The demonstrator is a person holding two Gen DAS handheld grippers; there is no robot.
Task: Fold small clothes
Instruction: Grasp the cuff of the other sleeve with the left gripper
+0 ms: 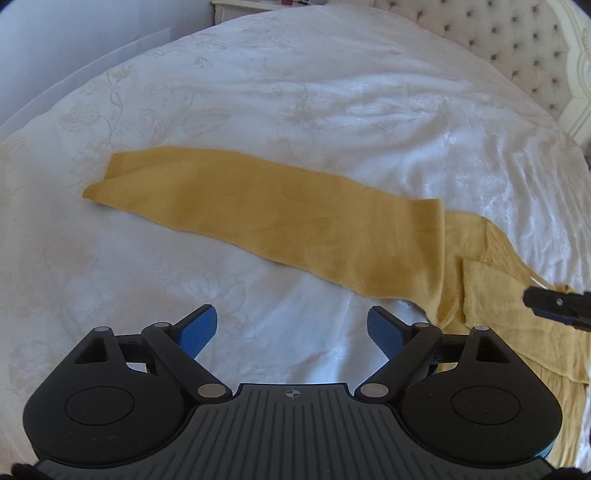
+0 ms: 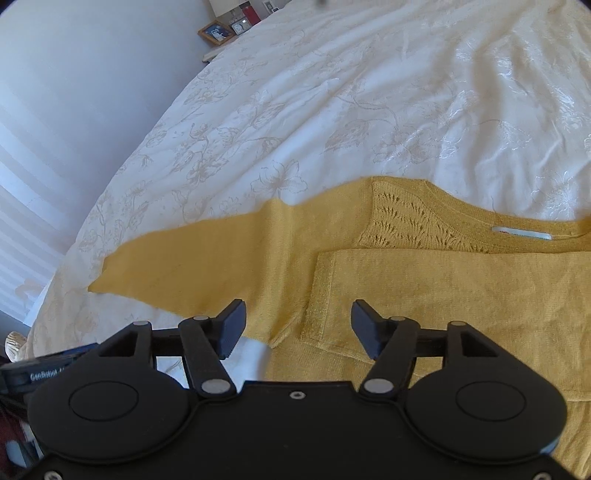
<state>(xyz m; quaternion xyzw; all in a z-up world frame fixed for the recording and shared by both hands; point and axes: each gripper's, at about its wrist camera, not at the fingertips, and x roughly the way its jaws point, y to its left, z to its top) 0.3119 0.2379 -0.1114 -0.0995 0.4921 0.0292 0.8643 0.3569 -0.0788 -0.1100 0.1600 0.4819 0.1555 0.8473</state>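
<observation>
A mustard-yellow knit sweater [image 2: 443, 295] lies flat on the bed. One long sleeve [image 1: 266, 214] stretches out to the left across the cover; the other sleeve [image 2: 461, 291] is folded across the body below the neckline, which has a white label [image 2: 521, 233]. My left gripper [image 1: 291, 332] is open and empty, above the bedcover just in front of the outstretched sleeve. My right gripper [image 2: 299, 328] is open and empty, above the sweater's body by the cuff of the folded sleeve. Its tip shows at the right edge of the left wrist view [image 1: 554, 304].
The white floral bedcover [image 1: 295, 92] spreads all around the sweater. A tufted headboard [image 1: 517, 44] stands at the back right. A bedside table with a picture frame [image 2: 217, 32] and small items stands beyond the bed's far edge. A pale wall lies to the left.
</observation>
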